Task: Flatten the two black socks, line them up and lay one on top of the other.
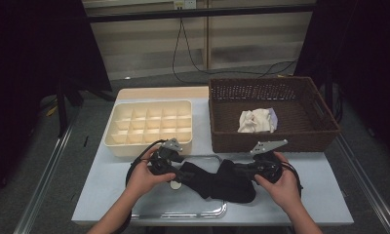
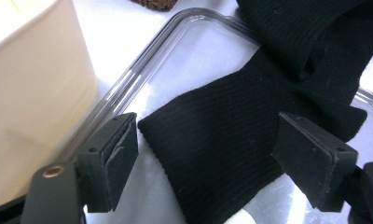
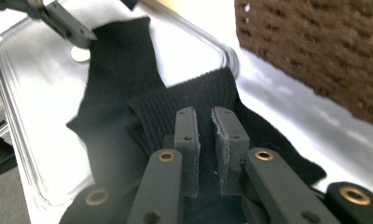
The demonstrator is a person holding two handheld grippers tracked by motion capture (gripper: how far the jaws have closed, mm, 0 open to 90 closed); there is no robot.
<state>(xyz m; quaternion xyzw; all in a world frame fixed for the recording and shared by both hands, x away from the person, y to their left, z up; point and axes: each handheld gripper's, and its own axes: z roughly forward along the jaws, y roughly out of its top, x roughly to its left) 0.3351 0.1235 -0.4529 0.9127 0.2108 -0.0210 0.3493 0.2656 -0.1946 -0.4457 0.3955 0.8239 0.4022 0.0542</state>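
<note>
Two hand-held grippers working black sock (image 1: 217,181) lying on clear tray (image 1: 203,210): right hand-held gripper (image 3: 204,122) pinching folded cuff, left hand-held gripper (image 2: 208,154) straddling other end, wide; better closing left squarely before pulling.

a cream divided organiser box (image 1: 149,127) sits left of centre in the high view, its small compartments bare. to its right, upper centre-right of the frame, stands a dark brown wicker basket (image 1: 273,141) with a crumpled white cloth (image 1: 255,121) lying on its floor. a light wooden board (image 1: 164,92) shows just behind the cream box. black cables (image 1: 183,48) hang down the pale wall at the top, and dark curtains (image 1: 32,48) close off both sides.
</note>
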